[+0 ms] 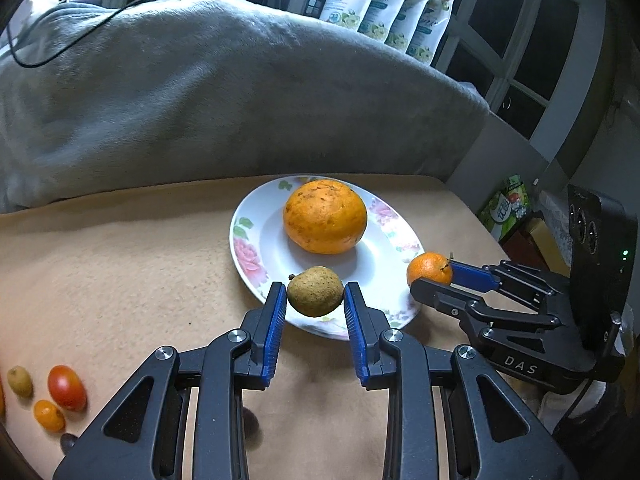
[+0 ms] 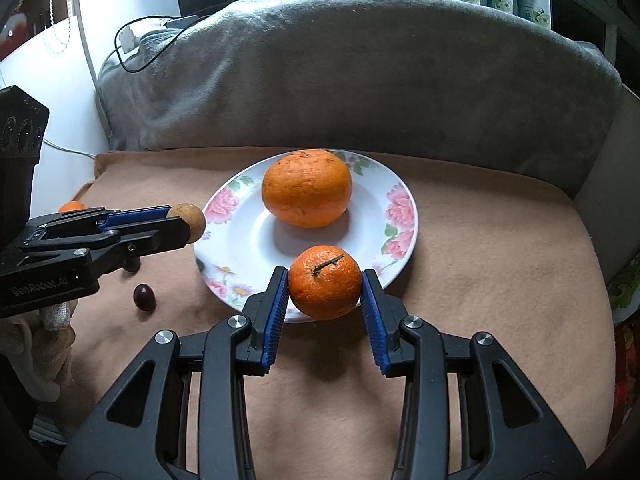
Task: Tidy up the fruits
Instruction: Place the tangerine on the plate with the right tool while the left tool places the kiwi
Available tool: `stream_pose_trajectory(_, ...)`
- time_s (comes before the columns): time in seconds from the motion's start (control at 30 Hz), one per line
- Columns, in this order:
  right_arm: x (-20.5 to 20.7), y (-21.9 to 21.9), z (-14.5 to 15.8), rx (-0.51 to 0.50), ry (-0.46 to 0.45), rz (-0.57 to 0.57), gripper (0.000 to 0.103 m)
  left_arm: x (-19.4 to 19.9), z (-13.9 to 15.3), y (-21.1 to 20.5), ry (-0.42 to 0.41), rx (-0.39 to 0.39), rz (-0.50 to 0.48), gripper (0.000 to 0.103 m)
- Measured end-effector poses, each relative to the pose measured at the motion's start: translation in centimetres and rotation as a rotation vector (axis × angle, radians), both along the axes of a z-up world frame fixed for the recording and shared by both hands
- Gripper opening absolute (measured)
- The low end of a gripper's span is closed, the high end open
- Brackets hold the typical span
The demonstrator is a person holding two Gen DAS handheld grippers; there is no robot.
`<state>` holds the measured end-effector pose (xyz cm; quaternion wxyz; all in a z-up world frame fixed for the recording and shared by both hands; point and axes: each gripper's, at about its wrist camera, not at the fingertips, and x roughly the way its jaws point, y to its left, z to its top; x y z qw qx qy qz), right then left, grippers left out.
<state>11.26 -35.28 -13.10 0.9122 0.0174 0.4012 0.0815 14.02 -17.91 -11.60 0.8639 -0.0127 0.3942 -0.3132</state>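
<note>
Fruit was gripped in both tools. The left gripper [image 1: 315, 296] had its blue pads pressed on either side of a small brownish-green fruit [image 1: 315, 291], held in the air above the near rim of the flowered plate [image 1: 256, 240]. The right gripper [image 2: 325, 286] was clamped on a small mandarin [image 2: 325, 282], stem up, also raised over the plate's near edge; from the left wrist view that mandarin [image 1: 430, 268] sat at the plate's right rim. Neither held fruit could be seen touching the plate.

A large orange [image 2: 307, 188] rested on the plate, toward its far side. The plate lay on a tan cloth [image 2: 480, 260], with a grey blanket [image 2: 360, 80] heaped behind it.

Off to the left on the cloth, well apart from the plate, lay a red tomato [image 1: 67, 388], a small orange fruit [image 1: 49, 415] just beside it, and a small yellowish-green fruit [image 1: 20, 381]. A dark, oval fruit [image 2: 144, 297] lay near the plate's left edge; its kind was hard to tell. Another orange fruit [image 2: 72, 206] showed only partly behind the left gripper's fingers. A second dark shape under that gripper was mostly hidden. A bit of the person's hand [image 2: 56, 316], wrapped in white, peeked out below the left tool, cut off by it.
</note>
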Motion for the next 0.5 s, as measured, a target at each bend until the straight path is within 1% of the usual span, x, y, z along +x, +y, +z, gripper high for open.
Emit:
stream_pose_trajectory(0.4,0.39,-0.15,-0.38,-0.008,-0.001,-0.006,0.039,0.55,-0.29,-0.31,0.002,0.011,0.007,0.028)
stream_pose_trajectory(0.43,0.35,-0.14,-0.36,-0.009,-0.003,-0.008,0.040,0.56,-0.24,-0.43,0.001,0.011,0.008,0.028)
stream_pose_trajectory(0.47,0.32,-0.12,-0.31,-0.010,-0.007,-0.008,0.044,0.59,-0.19,-0.48,-0.001,0.012,0.010,0.032)
stream_pose_trajectory(0.5,0.27,-0.11,-0.24,-0.012,-0.012,-0.011,0.056,0.58,-0.14,-0.46,-0.001,0.013,0.013,0.036)
